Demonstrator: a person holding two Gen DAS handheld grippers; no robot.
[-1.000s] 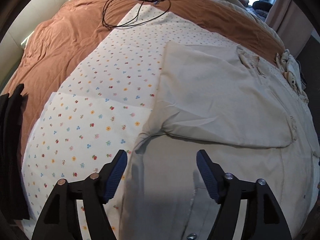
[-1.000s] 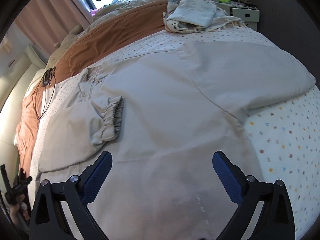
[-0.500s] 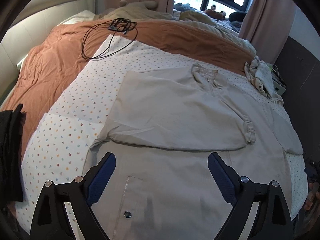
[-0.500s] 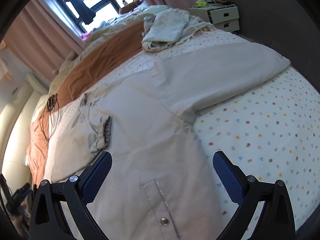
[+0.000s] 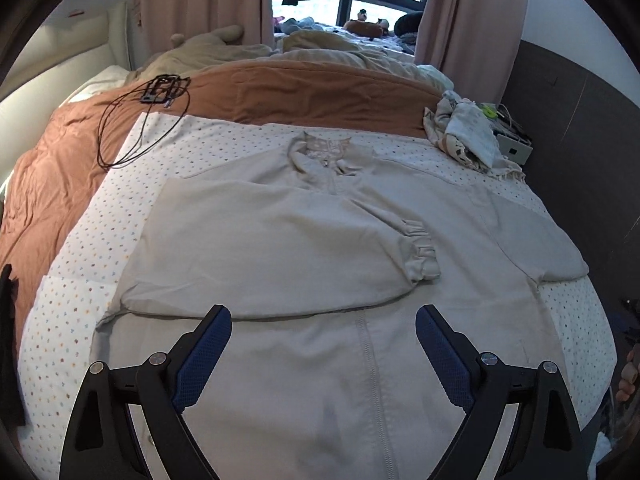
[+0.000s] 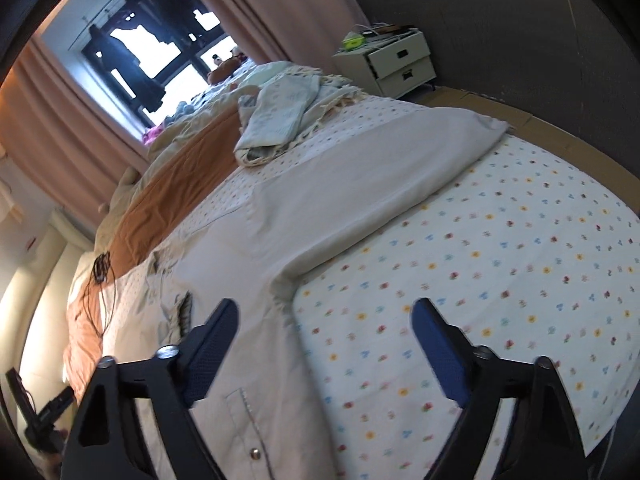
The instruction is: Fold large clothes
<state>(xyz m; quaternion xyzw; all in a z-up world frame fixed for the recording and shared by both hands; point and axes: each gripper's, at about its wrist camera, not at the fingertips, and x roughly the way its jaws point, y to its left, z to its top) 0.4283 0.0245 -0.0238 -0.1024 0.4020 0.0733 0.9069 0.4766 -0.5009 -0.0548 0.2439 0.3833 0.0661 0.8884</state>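
A large beige jacket (image 5: 320, 344) lies flat on a flower-print sheet (image 5: 80, 264) on the bed. Its one sleeve is folded across the chest, the gathered cuff (image 5: 420, 248) resting right of centre. The other sleeve (image 6: 360, 184) stretches out straight toward the bed's right edge. My left gripper (image 5: 324, 344) hovers open above the jacket's lower front, over the zip line, holding nothing. My right gripper (image 6: 324, 336) hangs above the jacket's right side seam and the bare sheet (image 6: 500, 280). Its jaws are closing with nothing between them.
A black cable (image 5: 136, 120) lies on the brown duvet (image 5: 300, 92) at the far left. A crumpled pale cloth pile (image 5: 468, 136) sits at the far right corner. A white bedside drawer unit (image 6: 396, 60) stands beyond the bed by a dark wall. A hand (image 5: 628, 376) shows at the right edge.
Both grippers pulled back and away from the jacket, so more of the bed shows. The left jaws widened; the right jaws narrowed a little and swung rightward over the sheet.
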